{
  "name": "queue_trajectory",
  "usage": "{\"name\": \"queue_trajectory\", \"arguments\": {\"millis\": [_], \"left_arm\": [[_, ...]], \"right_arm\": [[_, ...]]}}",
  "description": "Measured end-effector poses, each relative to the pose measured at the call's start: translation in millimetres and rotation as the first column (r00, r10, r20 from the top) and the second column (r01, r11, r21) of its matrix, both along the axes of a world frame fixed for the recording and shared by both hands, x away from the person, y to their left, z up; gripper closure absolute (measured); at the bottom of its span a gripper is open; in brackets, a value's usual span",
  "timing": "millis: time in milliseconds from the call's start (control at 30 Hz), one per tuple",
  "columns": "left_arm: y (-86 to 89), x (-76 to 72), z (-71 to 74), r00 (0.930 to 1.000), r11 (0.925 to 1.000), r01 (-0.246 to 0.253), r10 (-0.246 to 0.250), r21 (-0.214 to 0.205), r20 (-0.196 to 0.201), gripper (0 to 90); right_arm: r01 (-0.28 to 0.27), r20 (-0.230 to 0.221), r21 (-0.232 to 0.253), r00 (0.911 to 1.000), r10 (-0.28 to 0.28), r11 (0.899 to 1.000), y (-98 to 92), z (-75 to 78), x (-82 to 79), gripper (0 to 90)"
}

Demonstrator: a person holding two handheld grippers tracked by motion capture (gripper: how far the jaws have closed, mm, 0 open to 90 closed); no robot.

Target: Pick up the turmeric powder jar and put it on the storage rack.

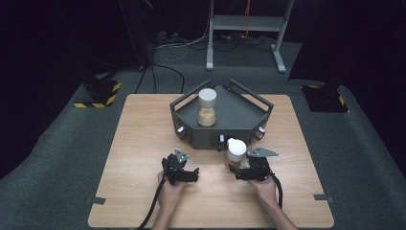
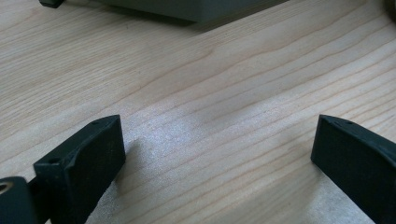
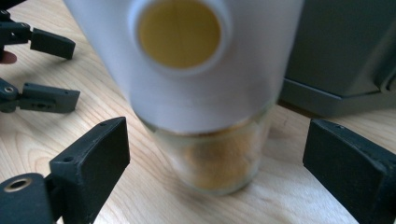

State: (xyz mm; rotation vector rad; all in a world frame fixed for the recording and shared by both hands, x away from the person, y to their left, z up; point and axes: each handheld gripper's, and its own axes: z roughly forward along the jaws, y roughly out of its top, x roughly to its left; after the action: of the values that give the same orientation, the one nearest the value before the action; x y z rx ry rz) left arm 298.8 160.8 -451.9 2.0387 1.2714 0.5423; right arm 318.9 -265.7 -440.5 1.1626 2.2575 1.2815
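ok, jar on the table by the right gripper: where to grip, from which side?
Grip the jar on its glass body below the wide white lid, coming level from the person's side. It stands upright, already between the right gripper's open jaws, and the tray blocks behind.

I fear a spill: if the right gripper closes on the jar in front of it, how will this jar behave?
The jar looks like clear glass, so probably rigid but slippery. It is tall with a wide white cap, so a high push may tip it. Partly filled, probably moderately heavy.
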Motion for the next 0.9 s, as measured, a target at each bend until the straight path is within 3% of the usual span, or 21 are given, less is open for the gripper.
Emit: {"name": "queue_trajectory", "arguments": {"millis": [567, 900], "left_arm": [[0.0, 0.0, 0.0, 1.0000, 1.0000, 0.000, 0.000, 0.000, 0.000, 2.8], [0.0, 0.0, 0.0, 1.0000, 1.0000, 0.000, 0.000, -0.001, 0.000, 2.8]], "right_arm": [[0.016, 0.025, 0.013, 0.9995, -0.016, 1.000, 12.5, 3.1, 4.8, 12.7], [0.024, 0.053, -0.006, 0.9983, -0.024, 1.000, 21.3, 3.1, 3.5, 18.2]]}}
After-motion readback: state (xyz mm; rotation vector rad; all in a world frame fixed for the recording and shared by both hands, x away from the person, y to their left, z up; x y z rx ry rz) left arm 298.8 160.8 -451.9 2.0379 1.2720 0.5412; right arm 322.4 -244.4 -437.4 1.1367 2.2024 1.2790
